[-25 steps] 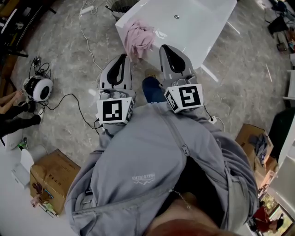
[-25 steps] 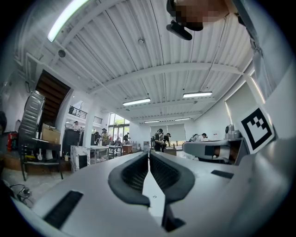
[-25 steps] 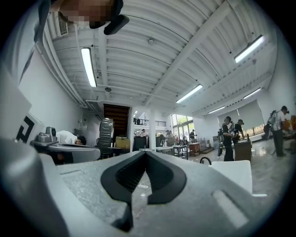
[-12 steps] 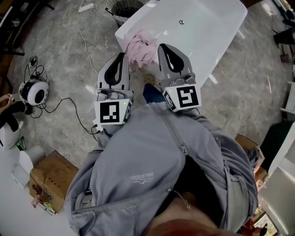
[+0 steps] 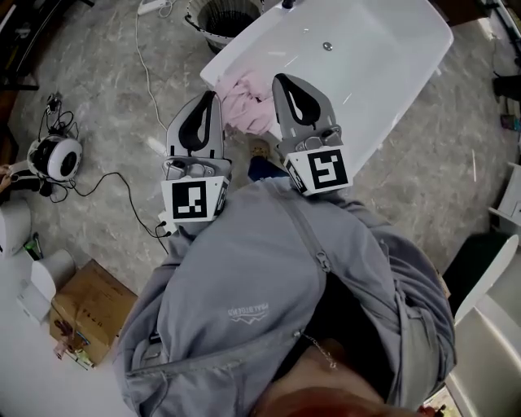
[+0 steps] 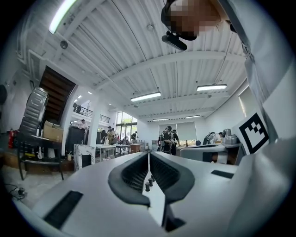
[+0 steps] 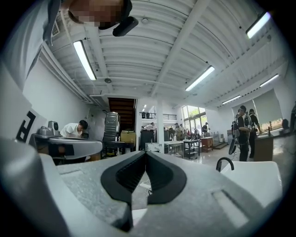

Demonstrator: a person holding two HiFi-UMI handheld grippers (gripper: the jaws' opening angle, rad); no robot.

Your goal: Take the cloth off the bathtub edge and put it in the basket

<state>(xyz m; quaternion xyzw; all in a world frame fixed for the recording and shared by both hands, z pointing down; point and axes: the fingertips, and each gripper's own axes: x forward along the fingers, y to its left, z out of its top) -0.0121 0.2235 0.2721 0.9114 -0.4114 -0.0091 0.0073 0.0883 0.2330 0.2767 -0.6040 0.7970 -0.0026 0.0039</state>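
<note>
A crumpled pink cloth (image 5: 247,99) hangs over the near left edge of the white bathtub (image 5: 366,73). Beyond the tub's left corner a dark wire basket (image 5: 221,16) stands on the floor. In the head view my left gripper (image 5: 212,96) is shut and empty, its tip just left of the cloth. The right gripper (image 5: 279,78), also shut and empty, has its tip at the cloth's right side, over the tub rim. The left gripper view shows the left gripper (image 6: 148,153) with its jaws together. In the right gripper view the right gripper (image 7: 145,153) points level, with the tub (image 7: 259,178) to its right.
A black cable (image 5: 130,183) runs over the grey floor to a round white device (image 5: 57,157) at the left. A cardboard box (image 5: 77,313) sits near my left side. People and tables (image 6: 108,148) stand far across the hall.
Both grippers have moved forward toward the tub. The cloth, once ahead of the tips, now lies between them. Jaws stay shut.
</note>
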